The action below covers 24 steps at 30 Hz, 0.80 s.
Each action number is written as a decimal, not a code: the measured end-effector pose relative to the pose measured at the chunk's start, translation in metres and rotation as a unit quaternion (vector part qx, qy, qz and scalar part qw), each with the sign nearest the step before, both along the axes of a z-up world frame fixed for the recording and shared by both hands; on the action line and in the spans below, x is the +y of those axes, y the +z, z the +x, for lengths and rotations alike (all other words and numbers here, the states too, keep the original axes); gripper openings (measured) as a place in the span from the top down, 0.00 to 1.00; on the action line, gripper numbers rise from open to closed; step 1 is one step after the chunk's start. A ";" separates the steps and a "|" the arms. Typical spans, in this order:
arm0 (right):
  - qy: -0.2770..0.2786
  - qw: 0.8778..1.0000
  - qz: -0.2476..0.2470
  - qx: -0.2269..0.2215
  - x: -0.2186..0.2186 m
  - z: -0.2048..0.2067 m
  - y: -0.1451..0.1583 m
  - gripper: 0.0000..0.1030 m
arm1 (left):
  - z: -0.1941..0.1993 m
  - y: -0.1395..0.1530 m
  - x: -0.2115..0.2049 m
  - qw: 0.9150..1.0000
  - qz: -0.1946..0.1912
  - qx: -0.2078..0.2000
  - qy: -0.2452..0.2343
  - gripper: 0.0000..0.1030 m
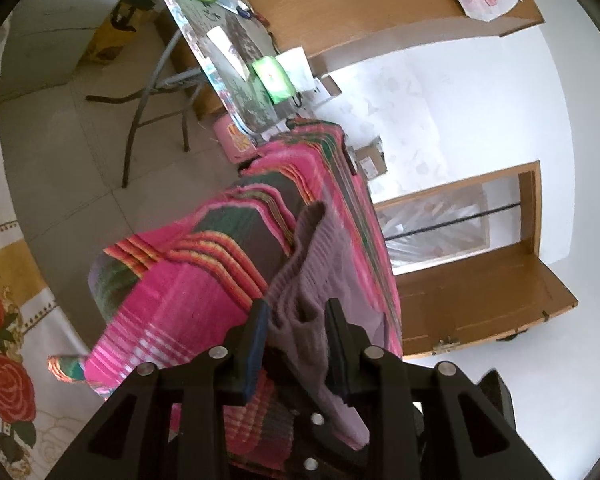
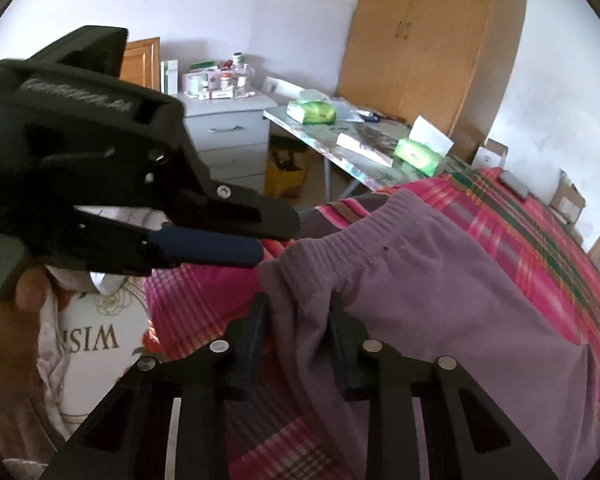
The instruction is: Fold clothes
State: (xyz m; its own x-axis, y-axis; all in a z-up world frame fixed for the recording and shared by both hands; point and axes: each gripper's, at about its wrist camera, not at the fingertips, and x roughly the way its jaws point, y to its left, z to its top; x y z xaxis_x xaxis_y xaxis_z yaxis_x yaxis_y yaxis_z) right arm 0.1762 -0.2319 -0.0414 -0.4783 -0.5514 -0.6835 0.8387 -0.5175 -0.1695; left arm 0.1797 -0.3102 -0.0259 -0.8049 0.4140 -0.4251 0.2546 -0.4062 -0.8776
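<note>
Both claws [image 1: 298,344] [image 2: 298,336] straddle purple garment [image 2: 440,300] edges.

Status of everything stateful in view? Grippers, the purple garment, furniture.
left gripper: purple garment between its fingers, grip unclear
right gripper: shut on the garment's bunched waistband
purple garment: unfolded, spread on the plaid bedspread
wardrobe: doors shut
drawer unit: drawers shut
</note>
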 end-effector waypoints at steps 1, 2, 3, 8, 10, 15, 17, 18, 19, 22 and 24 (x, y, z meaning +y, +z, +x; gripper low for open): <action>-0.002 1.000 -0.004 0.000 0.002 0.000 0.001 0.79 | -0.002 0.000 -0.002 1.000 0.002 -0.003 0.000 0.63; -0.004 1.000 -0.008 0.000 0.004 -0.001 0.001 0.81 | -0.005 0.000 -0.004 1.000 0.005 -0.005 -0.003 0.62; -0.006 1.000 -0.015 0.000 0.007 -0.001 0.002 0.83 | -0.011 0.000 -0.005 1.000 0.011 -0.006 -0.015 0.62; -0.012 0.999 -0.050 0.008 0.019 0.001 0.011 0.87 | -0.038 0.005 -0.011 0.998 0.018 -0.007 -0.054 0.57; -0.013 0.998 -0.060 0.007 0.023 0.001 0.013 0.87 | -0.049 0.006 -0.012 0.997 0.029 -0.008 -0.066 0.56; -0.016 0.997 -0.080 0.005 0.030 -0.001 0.017 0.87 | -0.073 0.002 -0.007 0.992 0.055 -0.010 -0.110 0.52; -0.015 0.996 -0.089 0.005 0.034 -0.001 0.019 0.87 | -0.079 0.000 -0.007 0.992 0.061 -0.014 -0.107 0.52; -0.015 0.996 -0.092 0.004 0.035 -0.002 0.020 0.87 | -0.083 -0.001 -0.007 0.992 0.063 -0.017 -0.111 0.51; -0.014 0.995 -0.094 0.003 0.036 -0.002 0.021 0.87 | -0.087 -0.002 -0.005 0.991 0.062 -0.024 -0.119 0.51; -0.012 0.995 -0.104 0.004 0.039 -0.001 0.023 0.87 | -0.095 -0.003 0.000 0.990 0.052 -0.042 -0.127 0.52; -0.010 0.994 -0.112 0.006 0.042 -0.001 0.025 0.87 | -0.100 -0.001 0.004 0.988 0.041 -0.044 -0.140 0.52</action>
State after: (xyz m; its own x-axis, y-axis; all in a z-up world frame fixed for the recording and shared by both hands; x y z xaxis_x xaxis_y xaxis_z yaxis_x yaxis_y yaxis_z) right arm 0.1752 -0.1898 -0.0161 -0.4981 -0.6797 -0.5384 0.8265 -0.5600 -0.0576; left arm 0.0793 -0.3062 -0.0265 -0.6150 0.6516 -0.4440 0.2196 -0.3993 -0.8901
